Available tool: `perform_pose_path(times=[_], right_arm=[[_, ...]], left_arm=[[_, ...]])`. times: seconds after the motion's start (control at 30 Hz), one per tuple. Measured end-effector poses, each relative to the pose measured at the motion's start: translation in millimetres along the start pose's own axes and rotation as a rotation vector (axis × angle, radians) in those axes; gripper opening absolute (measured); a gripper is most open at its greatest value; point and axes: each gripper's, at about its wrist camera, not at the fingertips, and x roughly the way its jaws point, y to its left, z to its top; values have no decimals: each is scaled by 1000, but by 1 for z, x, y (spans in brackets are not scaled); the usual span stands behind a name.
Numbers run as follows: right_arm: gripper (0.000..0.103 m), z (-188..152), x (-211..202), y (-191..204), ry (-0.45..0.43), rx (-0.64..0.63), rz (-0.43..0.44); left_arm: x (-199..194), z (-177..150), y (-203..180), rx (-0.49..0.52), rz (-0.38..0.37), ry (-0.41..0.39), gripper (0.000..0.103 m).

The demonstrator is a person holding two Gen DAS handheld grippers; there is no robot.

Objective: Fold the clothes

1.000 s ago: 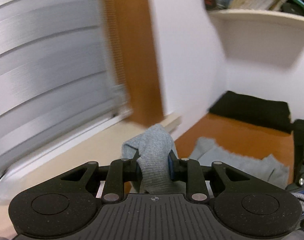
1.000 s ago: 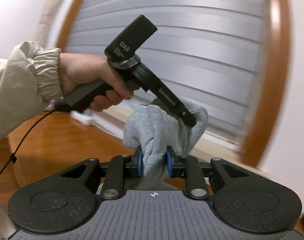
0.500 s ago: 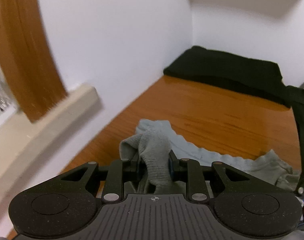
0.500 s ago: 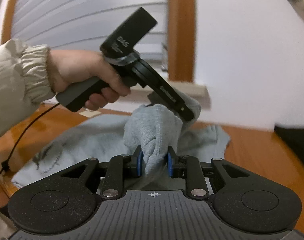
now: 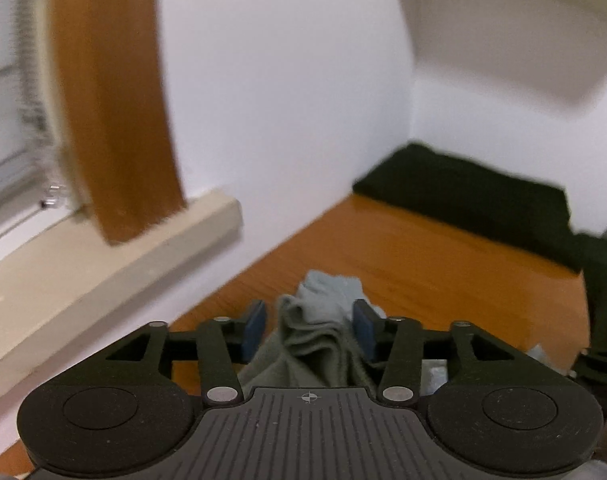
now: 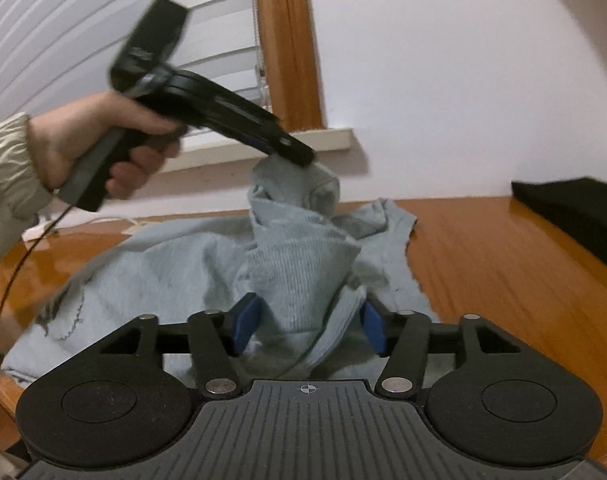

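The left tool (image 5: 309, 330) and the right tool (image 6: 307, 322) have both just been opening, and their blue pads are now standing apart from the bunched grey garment (image 6: 299, 264) that is still lying between them. The garment is settling onto the wooden tabletop (image 6: 503, 264), one end doubled over the rest, so a first fold looks laid down. It is still lying rumpled; smoothing and further folds are probably remaining.
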Motion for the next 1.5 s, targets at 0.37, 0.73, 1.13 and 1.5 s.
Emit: perform_pose_path(times=[0.37, 0.73, 1.13, 1.5], right_arm=[[11, 16, 13, -15, 49, 37, -58], [39, 43, 0, -30, 101, 24, -166], [52, 112, 123, -26, 260, 25, -71], [1, 123, 119, -29, 131, -36, -191]], left_arm=[[-49, -67, 54, -45, 29, -47, 61], [-65, -131, 124, -191, 9, -88, 61], [-51, -139, 137, -192, -43, -37, 52], [-79, -136, 151, -242, -31, -166, 3]])
